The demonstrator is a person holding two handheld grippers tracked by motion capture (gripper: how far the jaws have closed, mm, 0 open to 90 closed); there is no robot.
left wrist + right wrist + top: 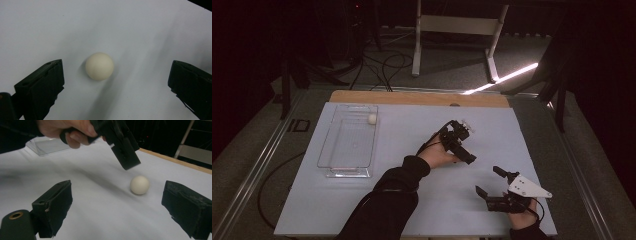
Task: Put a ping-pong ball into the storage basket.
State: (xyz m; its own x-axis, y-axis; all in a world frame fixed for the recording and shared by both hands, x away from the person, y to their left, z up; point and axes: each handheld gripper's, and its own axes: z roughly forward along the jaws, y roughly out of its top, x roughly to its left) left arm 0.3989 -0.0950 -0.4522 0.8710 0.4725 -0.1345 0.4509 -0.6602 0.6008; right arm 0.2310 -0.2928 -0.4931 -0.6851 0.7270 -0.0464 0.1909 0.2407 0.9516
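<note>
- Nearest you, your right gripper [490, 182] is hovering released over the pale blue table [412, 200].
- Your left gripper [115, 82] is hanging spread around the white ball [99, 66], untouched.
- Farther left, a clear tray [332, 150] is holding another ball [372, 119].
- Beyond, cables [384, 65] are lying on dark floor.

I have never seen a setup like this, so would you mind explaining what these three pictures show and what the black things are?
There is no robot here: a person holds a hand-operated two-jaw gripper in each hand. The high view looks down on a table with a pale cover. The left gripper reaches over the middle of it, and the right gripper waits near the front edge. The other two pictures come from cameras riding on the grippers, so the black blocks at the bottom are each gripper's own jaws. In the left gripper view a white ball lies on the cover between open jaws, not yet gripped. The right gripper view shows that ball too, beyond its own open jaws. A clear tray at the table's left holds a second ball.
</note>
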